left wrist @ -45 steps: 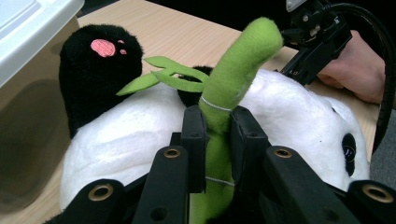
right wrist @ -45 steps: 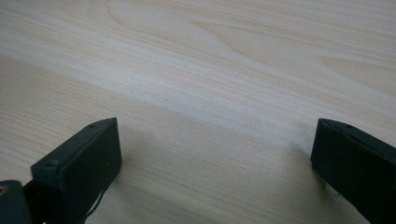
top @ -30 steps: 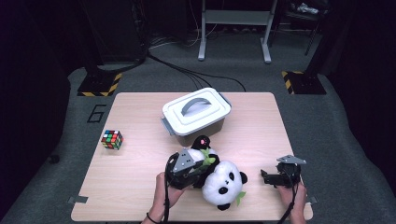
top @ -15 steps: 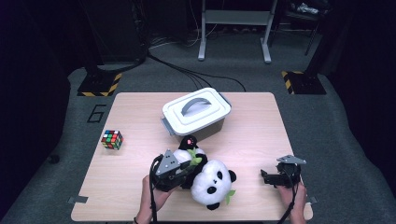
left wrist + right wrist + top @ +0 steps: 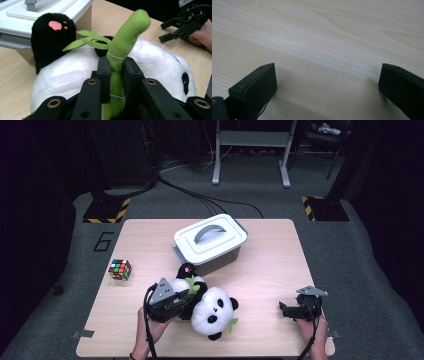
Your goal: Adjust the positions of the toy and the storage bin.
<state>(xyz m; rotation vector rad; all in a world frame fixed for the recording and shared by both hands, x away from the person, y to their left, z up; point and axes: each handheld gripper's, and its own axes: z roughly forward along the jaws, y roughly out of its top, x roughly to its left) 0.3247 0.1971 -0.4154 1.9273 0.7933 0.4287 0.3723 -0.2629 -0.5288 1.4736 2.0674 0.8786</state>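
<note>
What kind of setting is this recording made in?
Most likely a lab or studio set up for recording, not a home: a lone wooden table on grey carpet in a dark room, hazard-striped stand bases, cables on the floor, and a floor marking "6".

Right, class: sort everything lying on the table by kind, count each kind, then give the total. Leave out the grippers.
Plush panda, its green bamboo stalk clamped in the left gripper: 1
White lidded box with a grey handle: 1
Colour puzzle cube: 1
Total: 3
</note>
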